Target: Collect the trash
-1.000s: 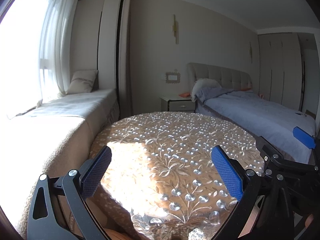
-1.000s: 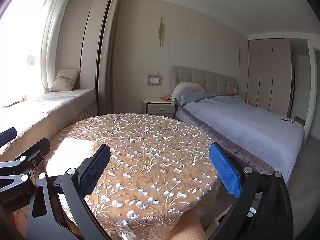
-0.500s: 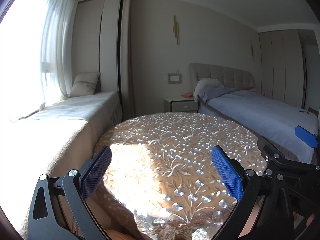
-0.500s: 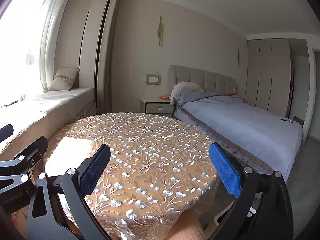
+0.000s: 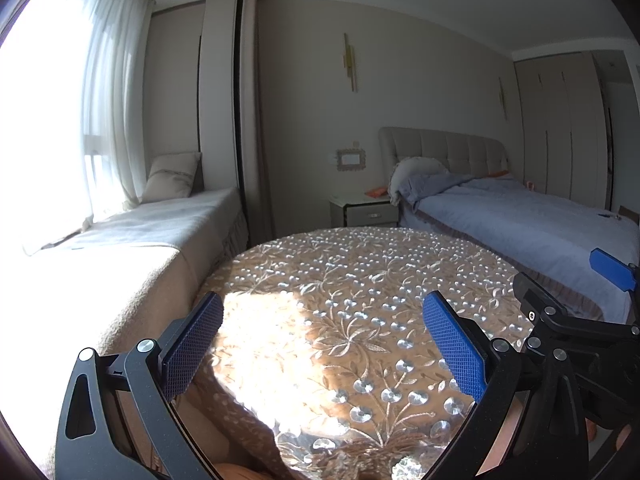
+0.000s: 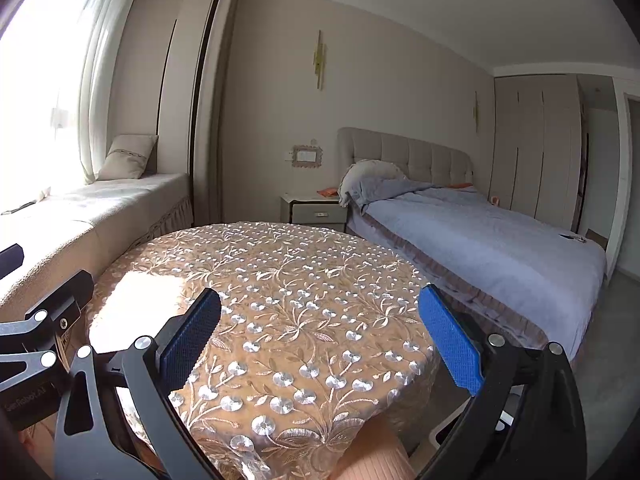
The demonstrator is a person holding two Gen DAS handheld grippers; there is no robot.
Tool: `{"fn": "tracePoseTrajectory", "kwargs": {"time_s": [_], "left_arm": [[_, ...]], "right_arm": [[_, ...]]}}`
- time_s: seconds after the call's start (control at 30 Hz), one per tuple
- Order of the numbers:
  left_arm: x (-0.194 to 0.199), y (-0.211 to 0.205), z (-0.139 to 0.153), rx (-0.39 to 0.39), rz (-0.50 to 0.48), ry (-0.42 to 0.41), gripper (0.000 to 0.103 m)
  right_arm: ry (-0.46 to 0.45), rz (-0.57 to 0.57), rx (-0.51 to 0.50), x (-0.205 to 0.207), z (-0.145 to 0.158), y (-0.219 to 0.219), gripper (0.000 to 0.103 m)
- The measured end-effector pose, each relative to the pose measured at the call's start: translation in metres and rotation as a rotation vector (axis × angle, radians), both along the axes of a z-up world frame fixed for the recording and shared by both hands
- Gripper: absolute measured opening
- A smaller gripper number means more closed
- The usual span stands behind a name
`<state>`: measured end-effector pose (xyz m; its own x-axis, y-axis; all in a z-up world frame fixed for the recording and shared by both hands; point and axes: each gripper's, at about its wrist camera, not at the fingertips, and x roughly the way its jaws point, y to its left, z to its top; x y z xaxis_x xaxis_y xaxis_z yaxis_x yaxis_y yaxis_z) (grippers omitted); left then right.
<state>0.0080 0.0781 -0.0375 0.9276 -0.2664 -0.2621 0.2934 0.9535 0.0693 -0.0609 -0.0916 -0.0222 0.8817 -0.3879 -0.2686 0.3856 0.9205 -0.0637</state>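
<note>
No trash shows in either view. My left gripper (image 5: 322, 316) is open and empty, held over the near edge of a round table (image 5: 360, 280) covered with a beige embroidered cloth. My right gripper (image 6: 318, 312) is open and empty over the same table (image 6: 280, 272). The right gripper also shows at the right edge of the left wrist view (image 5: 576, 304), and part of the left gripper's frame shows at the left edge of the right wrist view (image 6: 44, 320). A small dark object (image 6: 572, 236) lies on the bed's far corner, too small to tell what it is.
A window seat (image 5: 132, 232) with a cushion (image 5: 172, 176) runs along the left under a bright curtained window. A bed (image 6: 480, 232) with a grey-blue cover stands to the right. A nightstand (image 6: 316, 210) with an orange item stands behind the table. Wardrobe doors (image 6: 532, 148) line the far right.
Both views have tilted slightly upward and pulled back a little, so the table sits lower in frame. Both grippers stay open and empty.
</note>
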Motion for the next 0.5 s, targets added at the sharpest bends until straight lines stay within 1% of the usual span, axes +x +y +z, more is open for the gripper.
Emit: {"fn": "tracePoseTrajectory", "kwargs": {"time_s": [0.27, 0.37, 0.5], "left_arm": [[-0.0020, -0.0011, 0.0005, 0.000, -0.004, -0.002, 0.098], [-0.0021, -0.0006, 0.0008, -0.012, -0.001, 0.002, 0.098], [0.0001, -0.0001, 0.0014, -0.016, -0.017, 0.013, 0.098]], "right_arm": [[-0.002, -0.003, 0.005, -0.0017, -0.0010, -0.0004, 0.098], [-0.003, -0.001, 0.009, -0.0018, -0.0009, -0.0009, 0.098], [-0.007, -0.003, 0.013, -0.0021, -0.0003, -0.0010, 0.098]]}}
